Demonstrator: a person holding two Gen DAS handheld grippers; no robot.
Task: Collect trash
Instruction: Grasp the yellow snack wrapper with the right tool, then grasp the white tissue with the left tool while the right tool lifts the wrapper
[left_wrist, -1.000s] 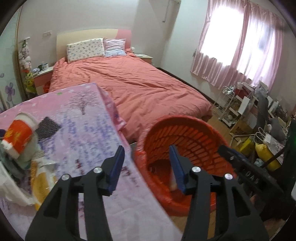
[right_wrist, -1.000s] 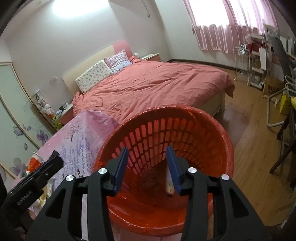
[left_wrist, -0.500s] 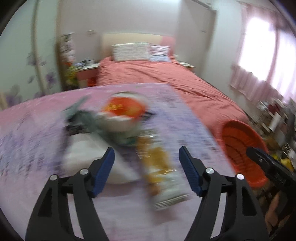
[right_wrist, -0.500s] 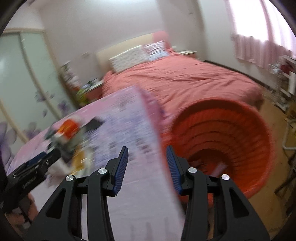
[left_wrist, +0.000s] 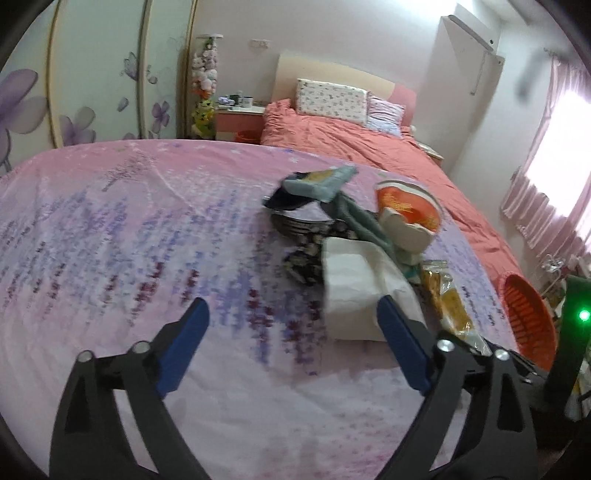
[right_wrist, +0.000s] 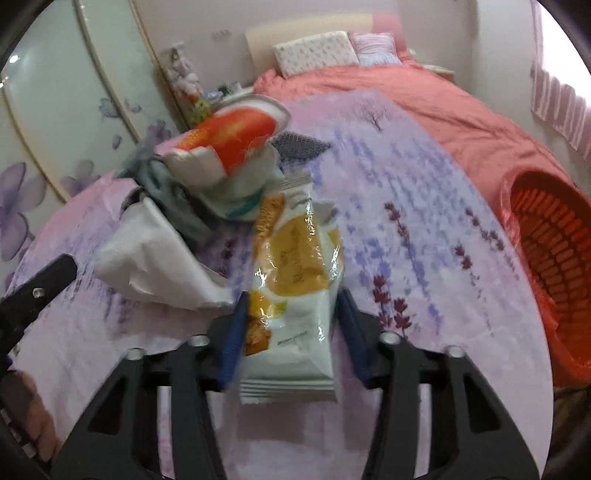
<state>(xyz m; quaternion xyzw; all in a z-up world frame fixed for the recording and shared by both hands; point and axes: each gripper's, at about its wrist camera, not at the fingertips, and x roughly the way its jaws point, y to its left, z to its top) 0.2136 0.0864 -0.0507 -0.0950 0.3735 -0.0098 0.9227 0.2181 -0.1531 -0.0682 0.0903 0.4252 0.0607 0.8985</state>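
Right wrist view: our right tongs straddle the snack bag, blue fingers at both its sides (whether they pinch it, we cannot tell). Beyond the bag sits the cup; the basket is far right. Our left tongs gape wide above the table, white bag just ahead.

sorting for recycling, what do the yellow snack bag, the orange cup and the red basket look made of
Snack bag: glossy plastic film, with bright glare spots and crimped end seals. Orange cup: probably paper or foam, matte, its white rim torn. Red basket: rigid moulded plastic, with a slotted lattice wall.
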